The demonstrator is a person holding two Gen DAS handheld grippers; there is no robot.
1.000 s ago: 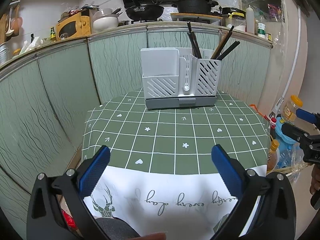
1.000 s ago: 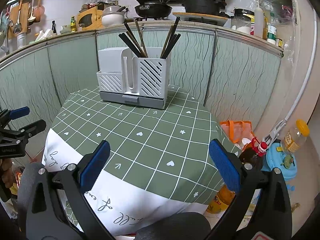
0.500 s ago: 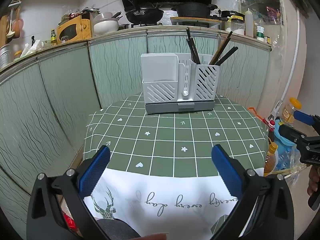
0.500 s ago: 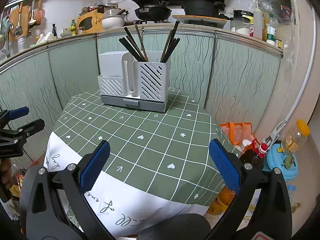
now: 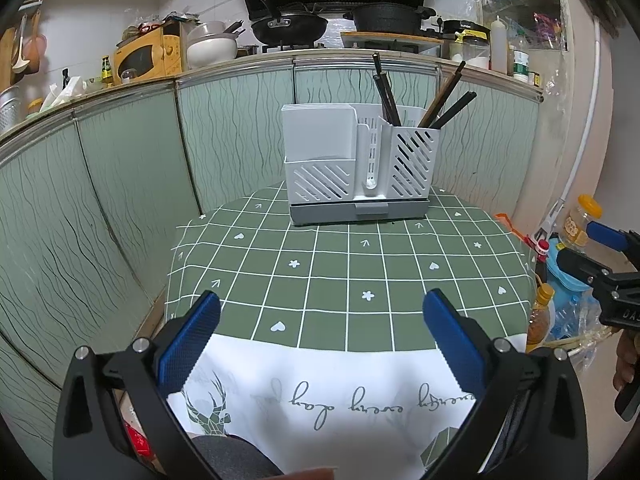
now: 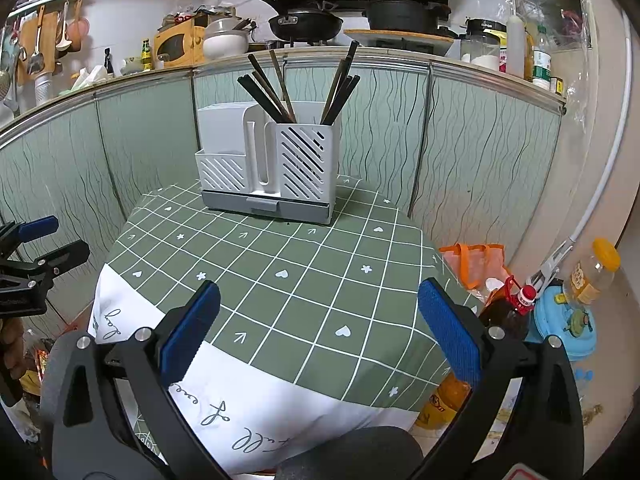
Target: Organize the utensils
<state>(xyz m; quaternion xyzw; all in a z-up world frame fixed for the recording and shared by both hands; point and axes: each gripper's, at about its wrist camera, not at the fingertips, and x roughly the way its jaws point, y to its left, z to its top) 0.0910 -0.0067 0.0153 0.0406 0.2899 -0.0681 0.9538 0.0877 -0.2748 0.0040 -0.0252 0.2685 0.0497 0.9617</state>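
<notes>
A white slotted utensil holder [image 5: 356, 168] [image 6: 268, 160] on a grey base stands at the far side of the green checked tablecloth [image 5: 340, 276] [image 6: 280, 264]. Several dark chopsticks [image 5: 404, 96] [image 6: 300, 88] lean upright in its right compartment. My left gripper [image 5: 320, 336] is open and holds nothing, low over the table's near edge. My right gripper [image 6: 316, 332] is open too, with nothing between its blue pads, over the table's near right corner. Each gripper shows at the side edge of the other's view.
Green wavy wall panels [image 5: 120, 184] close in behind and to the left of the table. Bottles, an orange bag [image 6: 476, 260] and a blue container [image 6: 568, 324] crowd the floor to the right. A counter with pans and a yellow microwave [image 5: 144, 56] runs above.
Both views have tilted slightly: the holder sits lower in the left wrist view and a little higher and nearer in the right wrist view. Both grippers stay open.
</notes>
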